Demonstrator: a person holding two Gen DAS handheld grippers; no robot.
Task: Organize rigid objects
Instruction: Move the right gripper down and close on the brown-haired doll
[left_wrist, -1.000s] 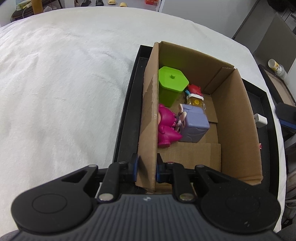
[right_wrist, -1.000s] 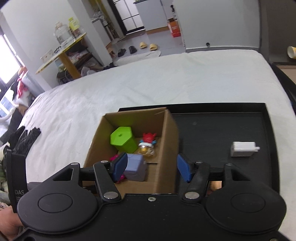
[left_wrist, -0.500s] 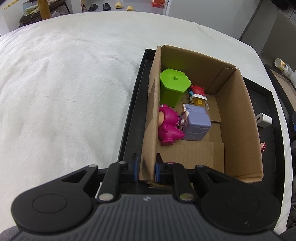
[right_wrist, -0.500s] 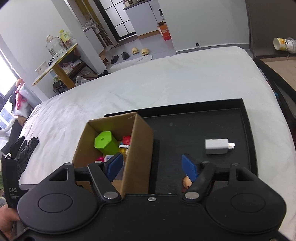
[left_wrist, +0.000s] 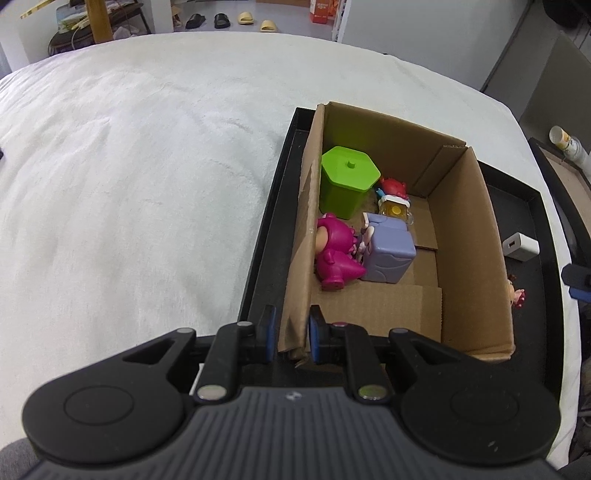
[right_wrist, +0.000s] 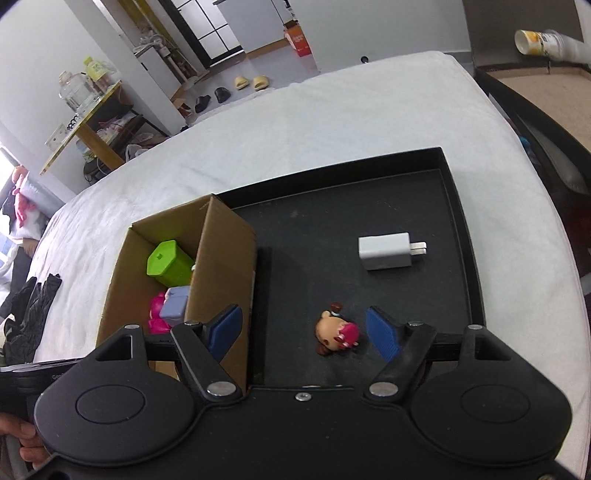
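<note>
A cardboard box (left_wrist: 469, 236) (right_wrist: 221, 243) stands on a black tray (right_wrist: 458, 221) (left_wrist: 532, 206). Inside it are a green hexagonal container (left_wrist: 345, 181) (right_wrist: 166, 260), a pink figure (left_wrist: 336, 254), a lilac cube toy (left_wrist: 389, 251) and a small red-topped figure (left_wrist: 393, 195). My left gripper (left_wrist: 291, 332) is shut on the box's near left wall. My right gripper (right_wrist: 304, 328) is open above the tray, with a small doll figure (right_wrist: 336, 332) lying between its fingers. A white charger (right_wrist: 386, 251) (left_wrist: 521, 247) lies further back on the tray.
The tray rests on a white bedcover (left_wrist: 129, 166). Black gloves (right_wrist: 29, 314) lie at the bed's left edge. A dark side surface with a paper cup (right_wrist: 532, 40) is at the right. Furniture and shoes stand on the floor beyond.
My right gripper has moved right, away from the box, and now sits over the doll figure on the tray. My left gripper still holds the box wall.
</note>
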